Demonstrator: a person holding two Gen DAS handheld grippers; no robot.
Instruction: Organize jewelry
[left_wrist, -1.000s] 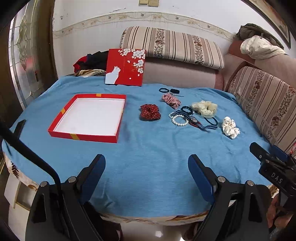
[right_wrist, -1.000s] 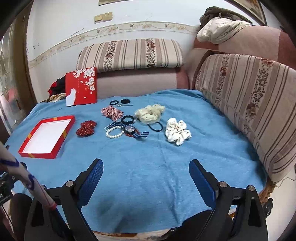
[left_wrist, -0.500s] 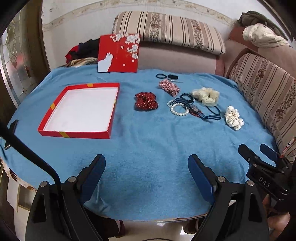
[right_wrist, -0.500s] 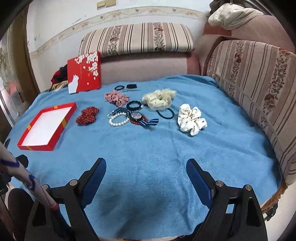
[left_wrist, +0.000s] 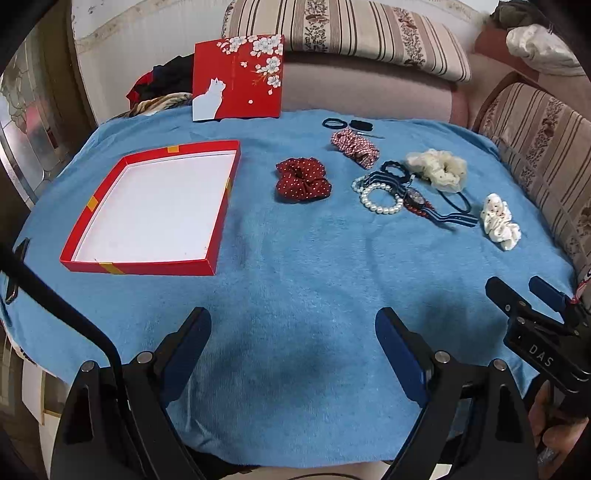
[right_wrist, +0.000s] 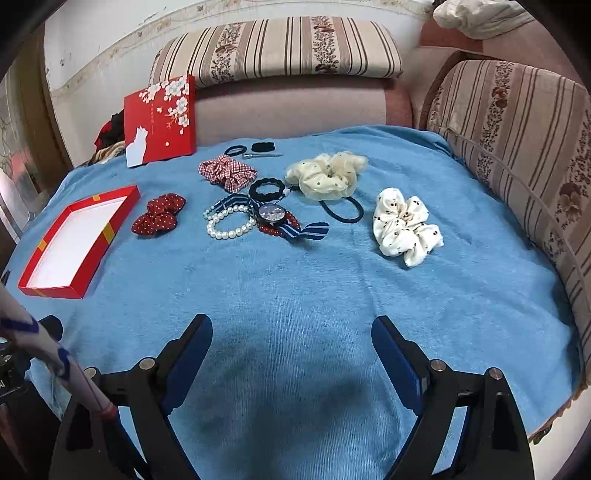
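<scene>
I am bringing both grippers forward and down over the blue terry cloth (left_wrist: 295, 295), so the open red cardboard box tray (left_wrist: 218, 221) and the scattered hair ties and bracelets are looming larger than a second ago. The back wall is slipping out of the top of both views as I tilt downward. The right gripper (right_wrist: 291, 354) is standing slightly narrower than it was. In the left wrist view, it (left_wrist: 524, 299) is sitting a little higher along the right edge.
</scene>
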